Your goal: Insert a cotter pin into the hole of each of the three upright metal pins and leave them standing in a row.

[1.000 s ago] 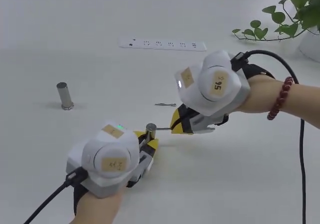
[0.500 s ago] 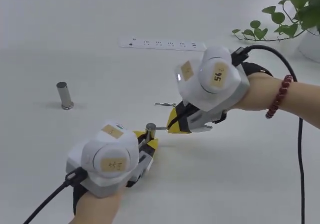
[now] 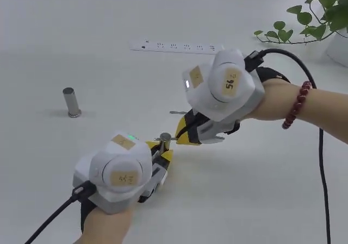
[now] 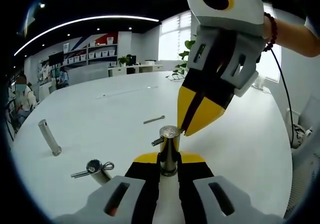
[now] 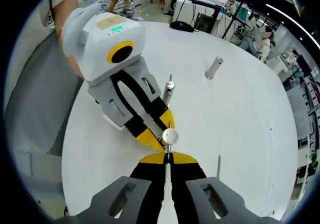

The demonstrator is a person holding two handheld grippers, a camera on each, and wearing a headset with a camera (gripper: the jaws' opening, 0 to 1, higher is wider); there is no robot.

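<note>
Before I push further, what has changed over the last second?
The right gripper has moved left toward the metal pin, apparently driving its cotter pin further in. The left gripper stays clamped on that pin. The far upright pin and loose cotter pin are unmoved.

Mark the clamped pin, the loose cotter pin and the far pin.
Clamped pin (image 4: 169, 149), left gripper view, on its shaft.
Loose cotter pin (image 4: 154, 119), left gripper view, at mid-length.
Far pin (image 3: 69, 102), head view, on its shaft.
</note>
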